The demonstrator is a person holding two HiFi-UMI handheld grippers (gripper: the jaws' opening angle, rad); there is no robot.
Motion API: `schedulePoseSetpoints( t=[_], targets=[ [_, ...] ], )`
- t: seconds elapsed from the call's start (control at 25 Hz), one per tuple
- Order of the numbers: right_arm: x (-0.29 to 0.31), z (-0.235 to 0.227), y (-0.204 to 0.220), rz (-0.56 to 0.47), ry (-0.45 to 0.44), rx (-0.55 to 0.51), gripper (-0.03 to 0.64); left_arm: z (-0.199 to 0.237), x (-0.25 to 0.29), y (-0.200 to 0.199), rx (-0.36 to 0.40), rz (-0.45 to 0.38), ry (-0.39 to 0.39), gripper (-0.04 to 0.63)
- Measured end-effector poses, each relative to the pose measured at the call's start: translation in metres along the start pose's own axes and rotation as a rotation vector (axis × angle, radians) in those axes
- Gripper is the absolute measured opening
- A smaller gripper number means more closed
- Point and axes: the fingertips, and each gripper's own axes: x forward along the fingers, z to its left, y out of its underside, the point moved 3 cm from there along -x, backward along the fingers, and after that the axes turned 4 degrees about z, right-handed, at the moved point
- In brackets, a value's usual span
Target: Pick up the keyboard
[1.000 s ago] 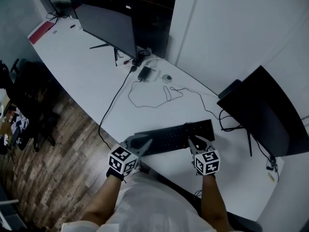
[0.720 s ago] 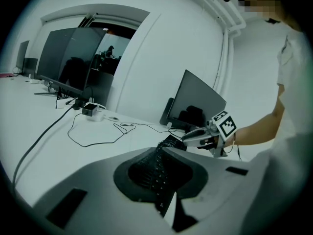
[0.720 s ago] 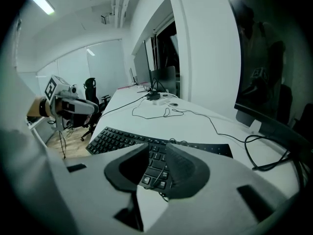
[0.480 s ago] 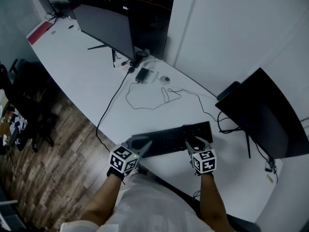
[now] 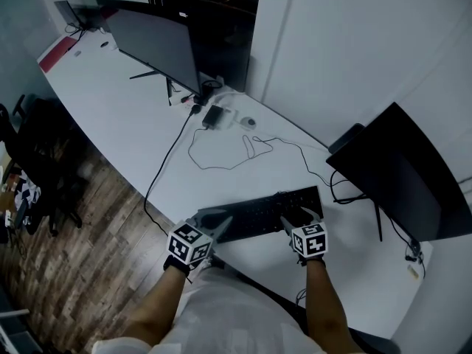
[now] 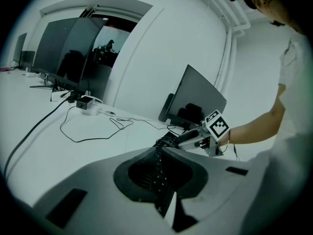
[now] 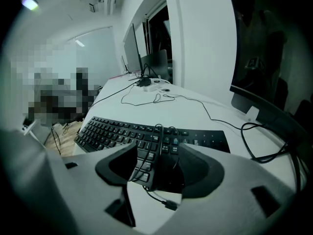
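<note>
White desk [image 5: 125, 116], lower frame: your left gripper [image 6: 159, 153] clamps the keyboard [image 5: 258, 211]. Right gripper [image 7: 156, 148] jaws have just been opening, straddling it ungripped. Lift outstanding.

I have the flat black keyboard [image 5: 262, 211] lying on the long white curved desk [image 5: 125, 116], close to its near edge. Behind it a thin black cable [image 5: 249, 147] loops across the desktop. Farther back on the left stands a wide dark monitor [image 5: 158, 43]. A second dark monitor [image 5: 398, 172] stands right of the keyboard. A black office chair [image 5: 37, 153] sits on the wooden plank floor [image 5: 88, 257], left of the desk.
</note>
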Motion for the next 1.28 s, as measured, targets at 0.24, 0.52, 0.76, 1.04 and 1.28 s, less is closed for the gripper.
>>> schedulePoseSetpoints(
  t=[0.24, 0.52, 0.76, 1.04, 1.28],
  targets=[
    [0.014, -0.006, 0.006, 0.047, -0.006, 0.037, 0.286, 0.002, 0.003, 0.004, -0.012, 0.009, 0.001, 0.032],
    [0.024, -0.005, 0.004, 0.077, 0.002, 0.016, 0.264, 0.001, 0.005, 0.003, -0.012, 0.015, 0.005, 0.032],
    [0.029, -0.004, 0.0, 0.094, 0.006, -0.002, 0.198, -0.001, 0.006, 0.002, -0.012, 0.019, 0.011, 0.032],
    [0.037, -0.001, -0.004, 0.126, 0.014, -0.013, 0.146, -0.002, 0.007, 0.0, -0.009, 0.019, 0.014, 0.032],
    [0.037, -0.001, -0.003, 0.166, 0.073, -0.086, 0.048, -0.003, 0.008, -0.001, -0.007, 0.021, 0.014, 0.032]
  ],
)
